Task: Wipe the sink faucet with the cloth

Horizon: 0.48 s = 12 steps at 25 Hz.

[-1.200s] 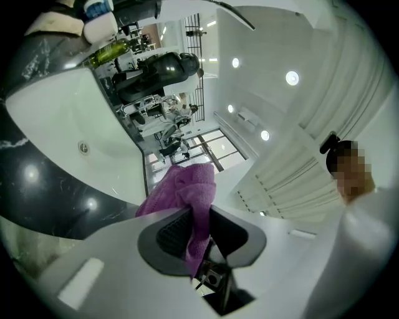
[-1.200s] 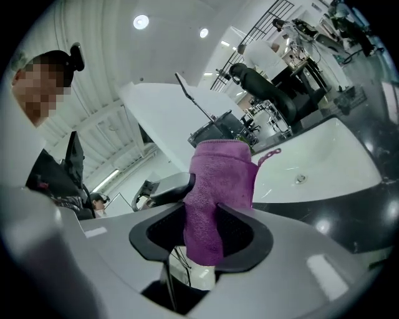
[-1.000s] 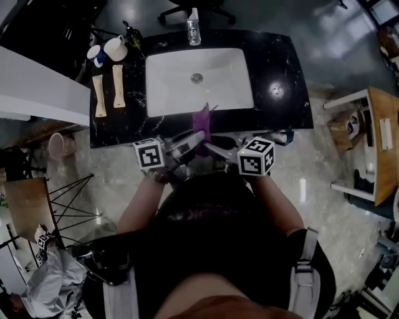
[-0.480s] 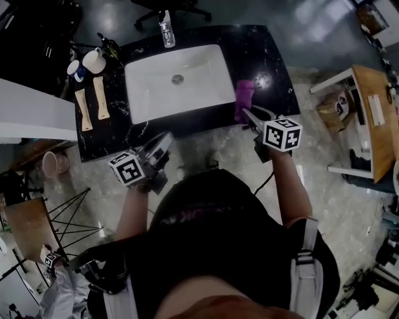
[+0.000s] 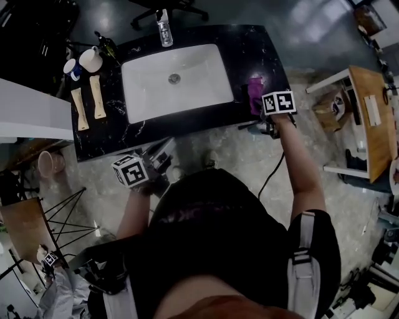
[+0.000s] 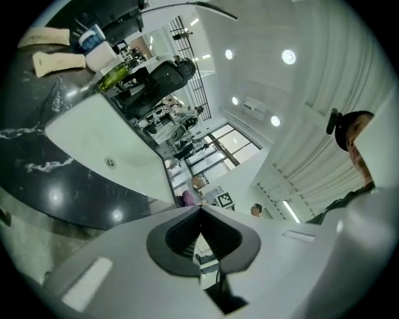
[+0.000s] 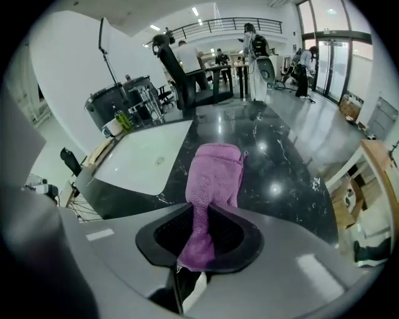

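Observation:
The purple cloth [image 5: 255, 87] lies draped on the black counter [image 5: 268, 56] to the right of the white sink [image 5: 149, 93]. My right gripper [image 5: 267, 106] points steeply down at it and is shut on its near end. In the right gripper view the cloth [image 7: 215, 174] runs from between the jaws of the right gripper [image 7: 199, 218] out onto the counter. The chrome faucet [image 5: 163, 28] stands at the sink's far edge. My left gripper [image 5: 163, 152] hangs in front of the counter, left of the person, shut and holding nothing. The left gripper view shows its jaws met at the left gripper [image 6: 199, 209].
Two cups [image 5: 87, 60], a green bottle [image 5: 107, 43] and two beige brushes [image 5: 87, 103] sit on the counter left of the sink. A wooden table [image 5: 374, 118] stands to the right. An office chair [image 5: 171, 5] is behind the faucet.
The right gripper carried the cloth from the sink's front middle over to the counter at the right and tipped downward. The left gripper let go of it, shut, and drew back to the left.

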{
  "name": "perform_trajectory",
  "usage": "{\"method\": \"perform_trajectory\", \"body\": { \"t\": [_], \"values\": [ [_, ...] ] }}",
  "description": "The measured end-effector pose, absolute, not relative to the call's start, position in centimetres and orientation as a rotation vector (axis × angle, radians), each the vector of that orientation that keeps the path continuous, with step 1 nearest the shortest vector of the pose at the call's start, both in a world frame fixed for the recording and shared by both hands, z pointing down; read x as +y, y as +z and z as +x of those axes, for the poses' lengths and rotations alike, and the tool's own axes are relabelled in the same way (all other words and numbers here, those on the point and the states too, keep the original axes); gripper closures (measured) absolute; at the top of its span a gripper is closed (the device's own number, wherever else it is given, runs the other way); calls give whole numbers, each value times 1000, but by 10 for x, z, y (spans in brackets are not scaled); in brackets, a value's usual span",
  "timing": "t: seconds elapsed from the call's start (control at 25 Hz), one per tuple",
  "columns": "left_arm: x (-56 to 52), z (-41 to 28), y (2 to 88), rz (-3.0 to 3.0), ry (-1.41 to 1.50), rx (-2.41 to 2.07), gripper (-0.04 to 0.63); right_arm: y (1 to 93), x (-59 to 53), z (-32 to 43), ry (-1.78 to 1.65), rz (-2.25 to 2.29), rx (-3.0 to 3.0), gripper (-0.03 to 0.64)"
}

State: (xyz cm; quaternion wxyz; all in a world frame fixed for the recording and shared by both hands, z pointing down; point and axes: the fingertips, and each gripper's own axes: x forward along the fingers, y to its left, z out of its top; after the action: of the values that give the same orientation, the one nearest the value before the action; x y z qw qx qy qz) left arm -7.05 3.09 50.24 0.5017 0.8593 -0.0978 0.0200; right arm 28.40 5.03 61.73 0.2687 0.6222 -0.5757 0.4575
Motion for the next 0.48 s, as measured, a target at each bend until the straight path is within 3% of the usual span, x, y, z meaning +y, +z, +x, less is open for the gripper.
{"method": "perform_trajectory", "body": {
  "t": [0.36, 0.48],
  "values": [
    [31, -71, 503, 2072, 31, -233, 595, 626, 47, 280, 1223, 1653, -1494, 529],
    [33, -69, 502, 2077, 38, -219, 595, 619, 48, 277, 1255, 1669, -1535, 485]
  ]
}}
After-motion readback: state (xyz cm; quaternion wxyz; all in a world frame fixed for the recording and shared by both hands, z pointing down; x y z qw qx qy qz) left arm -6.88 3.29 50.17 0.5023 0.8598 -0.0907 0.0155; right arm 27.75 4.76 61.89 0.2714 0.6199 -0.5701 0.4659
